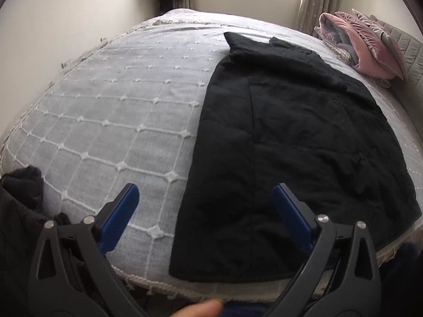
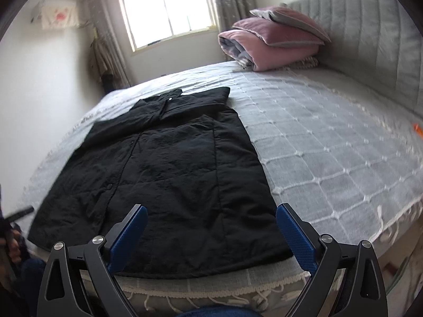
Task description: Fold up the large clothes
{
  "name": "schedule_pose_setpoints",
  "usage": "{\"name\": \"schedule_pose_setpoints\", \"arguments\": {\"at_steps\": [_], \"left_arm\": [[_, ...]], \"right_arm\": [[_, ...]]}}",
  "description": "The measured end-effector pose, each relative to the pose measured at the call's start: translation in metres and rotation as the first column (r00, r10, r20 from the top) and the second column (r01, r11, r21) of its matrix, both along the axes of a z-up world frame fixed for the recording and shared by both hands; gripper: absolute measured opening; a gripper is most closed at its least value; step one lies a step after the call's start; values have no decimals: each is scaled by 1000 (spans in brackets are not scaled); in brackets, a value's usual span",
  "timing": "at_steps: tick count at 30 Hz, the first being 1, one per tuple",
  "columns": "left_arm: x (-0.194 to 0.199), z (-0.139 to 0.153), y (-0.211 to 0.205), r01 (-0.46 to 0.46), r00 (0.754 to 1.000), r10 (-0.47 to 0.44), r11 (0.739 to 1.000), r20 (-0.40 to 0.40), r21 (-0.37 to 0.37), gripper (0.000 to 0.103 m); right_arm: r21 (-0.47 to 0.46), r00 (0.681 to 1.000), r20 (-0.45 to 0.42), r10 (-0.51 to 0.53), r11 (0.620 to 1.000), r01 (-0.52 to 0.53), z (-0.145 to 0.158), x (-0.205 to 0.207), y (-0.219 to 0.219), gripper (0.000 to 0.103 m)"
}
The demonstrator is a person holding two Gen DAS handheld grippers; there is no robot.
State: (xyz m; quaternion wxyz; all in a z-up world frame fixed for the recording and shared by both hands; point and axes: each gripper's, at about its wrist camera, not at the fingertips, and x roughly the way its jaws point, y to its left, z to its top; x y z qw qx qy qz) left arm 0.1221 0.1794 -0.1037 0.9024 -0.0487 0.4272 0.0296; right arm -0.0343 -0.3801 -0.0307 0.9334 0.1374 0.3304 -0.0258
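The black coat lies flat on the bed, sides already folded in, so it makes one long strip. Its long axis runs from the hem, at the bed edge nearest me, away toward the window, w/ the collar at the far end. I use the hem as my landmark.

My right gripper hangs just over the hem, near its right corner, jaws wide apart, nothing between them. The blue pads do not touch the cloth. My left gripper is also spread open and empty; it is above the hem's left corner, one finger over the bare bedspread, the other over the coat.

So both hands are about equally near the hem, each at its own corner, and the collar is well apart from both. I judge the next move is to pinch the two hem corners and carry them along the long axis toward the collar. The pink pillows by the headboard are far from the hem, no obstacle.
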Motion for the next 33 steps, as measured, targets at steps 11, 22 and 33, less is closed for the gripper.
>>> {"name": "schedule_pose_setpoints", "arguments": {"at_steps": [11,22,33], "left_arm": [[-7,-30,29,32,990,-58,979,-126,-199,86],[1,-41,32,79,974,-138,950,-178,-303,83],[-1,-42,35,78,973,-142,943,-180,-324,78]], "right_arm": [[376,985,-171,-18,923,82,-62,-2,-65,99],[614,979,-185,83,788,49,-94,-3,-75,84],[662,978,-175,113,749,32,-101,-6,-71,65]]}}
